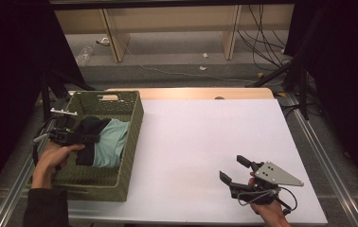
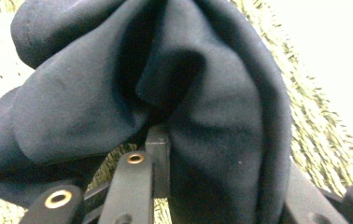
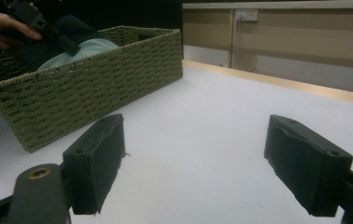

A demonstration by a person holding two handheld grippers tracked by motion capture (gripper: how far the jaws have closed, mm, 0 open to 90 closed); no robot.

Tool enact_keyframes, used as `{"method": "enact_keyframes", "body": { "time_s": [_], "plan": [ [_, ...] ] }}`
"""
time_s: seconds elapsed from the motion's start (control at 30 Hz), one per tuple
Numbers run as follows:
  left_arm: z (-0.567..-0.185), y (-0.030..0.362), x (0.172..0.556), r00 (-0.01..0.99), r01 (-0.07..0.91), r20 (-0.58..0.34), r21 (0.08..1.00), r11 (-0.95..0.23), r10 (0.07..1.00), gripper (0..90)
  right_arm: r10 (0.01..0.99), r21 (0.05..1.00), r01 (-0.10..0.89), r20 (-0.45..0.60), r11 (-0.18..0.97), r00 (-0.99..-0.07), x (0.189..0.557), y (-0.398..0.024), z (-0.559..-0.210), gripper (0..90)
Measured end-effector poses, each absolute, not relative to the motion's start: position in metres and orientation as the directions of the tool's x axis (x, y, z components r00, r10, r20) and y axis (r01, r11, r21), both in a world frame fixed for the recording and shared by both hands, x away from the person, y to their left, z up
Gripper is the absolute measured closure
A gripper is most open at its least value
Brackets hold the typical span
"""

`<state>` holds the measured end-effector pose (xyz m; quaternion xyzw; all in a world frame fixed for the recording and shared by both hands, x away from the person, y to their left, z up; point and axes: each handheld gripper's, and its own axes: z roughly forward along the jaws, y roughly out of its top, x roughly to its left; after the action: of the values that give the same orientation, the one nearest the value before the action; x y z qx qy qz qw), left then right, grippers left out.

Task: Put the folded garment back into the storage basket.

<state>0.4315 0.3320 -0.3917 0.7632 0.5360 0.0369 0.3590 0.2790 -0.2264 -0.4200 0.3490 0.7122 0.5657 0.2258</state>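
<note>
A woven green basket (image 1: 134, 123) stands on the left of the white table and holds a dark navy cloth (image 1: 89, 126) on top of a light teal cloth (image 1: 114, 142). My left gripper (image 1: 92, 138) reaches into the basket from its left side and is shut on the navy cloth. In the left gripper view a bunched fold of the navy cloth (image 2: 212, 93) sits between the jaws of the left gripper (image 2: 221, 158) and covers the right one. My right gripper (image 1: 233, 169) rests low over the table at the front right, open and holding nothing. The right gripper (image 3: 202, 158) points toward the basket (image 3: 95, 79).
The white table surface (image 1: 205, 137) spreads between the basket and the right gripper. A wooden strip (image 1: 205, 93) runs along the table's far edge. Metal rails (image 1: 319, 151) border both sides, with cables and tripod legs (image 1: 281, 71) on the floor beyond.
</note>
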Motion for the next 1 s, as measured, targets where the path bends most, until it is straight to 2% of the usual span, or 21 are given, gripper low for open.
{"method": "enact_keyframes", "body": {
  "time_s": [0.73, 1.0],
  "plan": [
    [-0.3967, 0.3294, 0.4336, 0.374, 0.803, -0.23, 0.566, -0.189, 0.898, 61.1, 0.751, 0.963, 0.241, 0.074, 0.116, -0.656, 0.2794, -0.2263, -0.4203, 21.4],
    [-0.3967, 0.3295, 0.4335, 0.361, 0.803, -0.214, 0.565, -0.186, 0.907, 55.9, 0.751, 0.964, 0.241, 0.074, 0.116, -0.656, 0.2793, -0.2264, -0.4202, 21.4]
  ]
}}
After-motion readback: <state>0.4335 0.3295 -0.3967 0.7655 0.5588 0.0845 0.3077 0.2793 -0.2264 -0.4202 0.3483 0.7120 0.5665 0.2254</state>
